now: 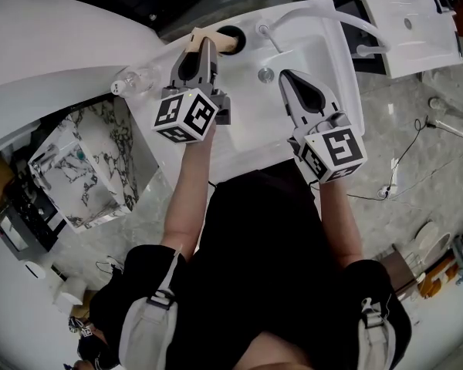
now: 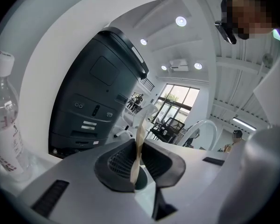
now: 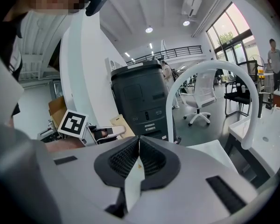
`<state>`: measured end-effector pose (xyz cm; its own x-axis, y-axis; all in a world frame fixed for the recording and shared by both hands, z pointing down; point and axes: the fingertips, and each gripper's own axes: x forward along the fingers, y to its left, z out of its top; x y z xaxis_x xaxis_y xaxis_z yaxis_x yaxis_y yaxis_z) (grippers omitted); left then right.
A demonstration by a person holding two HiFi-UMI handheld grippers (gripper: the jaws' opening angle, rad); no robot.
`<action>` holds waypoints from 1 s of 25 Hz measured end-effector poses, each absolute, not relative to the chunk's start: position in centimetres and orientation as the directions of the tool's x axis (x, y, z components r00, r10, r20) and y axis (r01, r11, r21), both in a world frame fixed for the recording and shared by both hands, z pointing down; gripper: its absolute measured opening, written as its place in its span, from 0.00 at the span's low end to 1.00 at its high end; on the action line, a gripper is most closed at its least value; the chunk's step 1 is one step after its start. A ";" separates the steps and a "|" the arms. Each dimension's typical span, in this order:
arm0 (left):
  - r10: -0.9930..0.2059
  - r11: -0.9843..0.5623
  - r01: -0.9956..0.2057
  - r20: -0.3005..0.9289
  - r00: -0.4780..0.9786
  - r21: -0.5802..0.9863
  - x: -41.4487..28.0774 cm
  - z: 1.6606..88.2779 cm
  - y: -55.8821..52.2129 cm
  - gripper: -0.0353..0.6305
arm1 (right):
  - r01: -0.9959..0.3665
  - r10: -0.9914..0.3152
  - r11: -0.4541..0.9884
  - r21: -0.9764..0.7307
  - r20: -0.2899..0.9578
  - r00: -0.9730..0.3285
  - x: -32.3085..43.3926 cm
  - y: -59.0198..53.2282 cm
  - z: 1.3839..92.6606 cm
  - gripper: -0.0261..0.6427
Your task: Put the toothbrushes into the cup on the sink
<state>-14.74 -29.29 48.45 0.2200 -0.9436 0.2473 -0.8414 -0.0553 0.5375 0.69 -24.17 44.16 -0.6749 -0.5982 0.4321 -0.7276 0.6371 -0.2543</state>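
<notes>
At the sink's (image 1: 336, 48) back rim, left claw (image 1: 207, 48) pinches a toothbrush (image 1: 197, 41) by the cup (image 1: 233, 35); the thin grip risks slipping. Right claw (image 1: 287, 77) closed, empty.

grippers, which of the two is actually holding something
The left gripper: its fingers are clamped on a thin tan toothbrush that sticks up between them. The right gripper has its fingers pressed together with nothing in them.
</notes>
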 end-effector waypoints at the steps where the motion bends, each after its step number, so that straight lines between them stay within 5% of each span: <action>1: -0.942 -0.057 -0.842 0.250 0.223 0.537 -14.6 48.6 -29.3 0.12 | -0.728 -0.598 0.636 -0.255 0.433 -0.674 0.7 -24.2 44.2 0.08; 25: -0.896 -0.066 -0.856 0.346 0.277 0.514 -12.4 52.5 -29.2 0.18 | -0.731 -0.590 0.631 -0.260 0.452 -0.669 0.9 -23.9 44.9 0.08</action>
